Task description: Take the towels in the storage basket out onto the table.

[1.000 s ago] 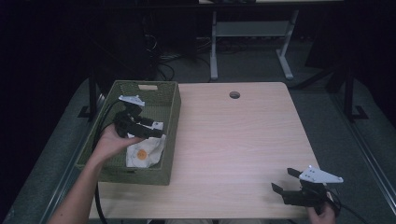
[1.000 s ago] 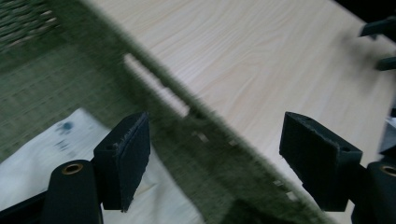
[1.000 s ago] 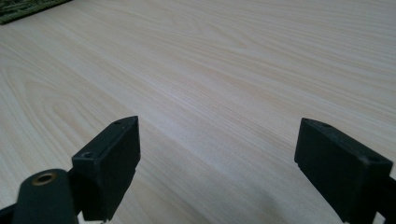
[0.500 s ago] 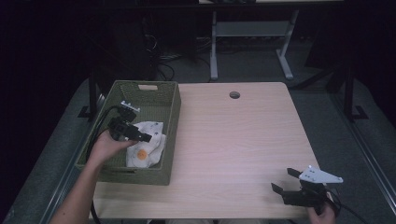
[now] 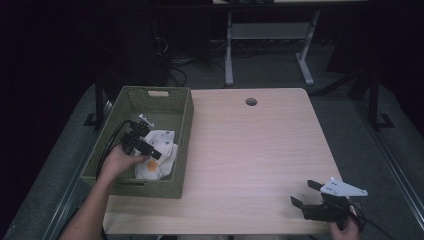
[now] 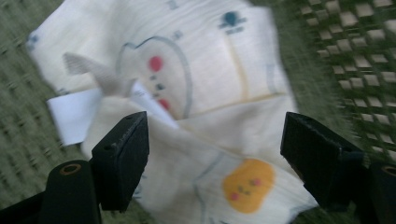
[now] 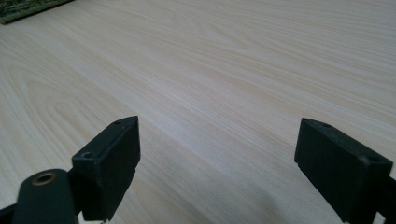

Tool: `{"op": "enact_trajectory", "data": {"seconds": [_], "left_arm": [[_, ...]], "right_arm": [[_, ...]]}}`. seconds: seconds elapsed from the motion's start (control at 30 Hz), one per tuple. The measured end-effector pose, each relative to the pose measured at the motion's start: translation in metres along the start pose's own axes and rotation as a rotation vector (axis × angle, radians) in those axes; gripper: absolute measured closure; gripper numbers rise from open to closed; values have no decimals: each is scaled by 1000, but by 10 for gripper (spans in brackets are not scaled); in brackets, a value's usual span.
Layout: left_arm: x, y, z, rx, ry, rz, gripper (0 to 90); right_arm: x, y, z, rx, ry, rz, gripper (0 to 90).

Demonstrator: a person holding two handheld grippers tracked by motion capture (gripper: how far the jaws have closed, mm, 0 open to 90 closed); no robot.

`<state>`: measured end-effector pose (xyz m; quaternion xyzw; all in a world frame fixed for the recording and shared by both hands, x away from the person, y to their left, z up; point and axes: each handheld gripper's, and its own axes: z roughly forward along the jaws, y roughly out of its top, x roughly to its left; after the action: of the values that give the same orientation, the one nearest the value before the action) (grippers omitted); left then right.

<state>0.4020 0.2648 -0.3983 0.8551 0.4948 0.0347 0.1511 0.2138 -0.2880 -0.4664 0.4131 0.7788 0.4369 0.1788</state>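
Reaching into basket (image 5: 183, 112), left hand-held gripper (image 6: 215, 154) wide over cloth (image 6: 219, 116); next you drop, pinch. Right hand-held gripper (image 5: 306, 194) wide, idle near worktop (image 5: 250, 150) corner.

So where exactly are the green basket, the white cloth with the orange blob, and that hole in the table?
green basket (image 5: 183, 125), high view, on its right wall.
white cloth (image 6: 247, 112), left gripper view, on plain fabric mid-cloth.
hole (image 5: 251, 102), high view, at its centre.
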Motion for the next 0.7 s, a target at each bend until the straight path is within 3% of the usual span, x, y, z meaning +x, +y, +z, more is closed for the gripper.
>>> {"op": "enact_trajectory", "data": {"seconds": [0.07, 0.17, 0.33, 0.5, 0.57, 0.7], "left_arm": [[3, 1, 3, 16, 8, -39, 244], [4, 2, 9, 36, 2, -55, 259], [0, 5, 18, 81, 17, -45, 261], [-5, 9, 31, 182, 43, -9, 263], [-7, 11, 34, 196, 67, -10, 270], [-11, 14, 34, 217, 132, 17, 404]], "right_arm": [[0, 0, 0, -1, 2, 0, 139], [0, 0, 0, 1, 5, -3, 139], [0, 0, 0, 2, 6, -7, 139], [1, 0, 0, 3, 7, -8, 139], [0, 0, -1, 3, 8, -6, 139], [0, 0, -1, 1, 10, -6, 139]]}}
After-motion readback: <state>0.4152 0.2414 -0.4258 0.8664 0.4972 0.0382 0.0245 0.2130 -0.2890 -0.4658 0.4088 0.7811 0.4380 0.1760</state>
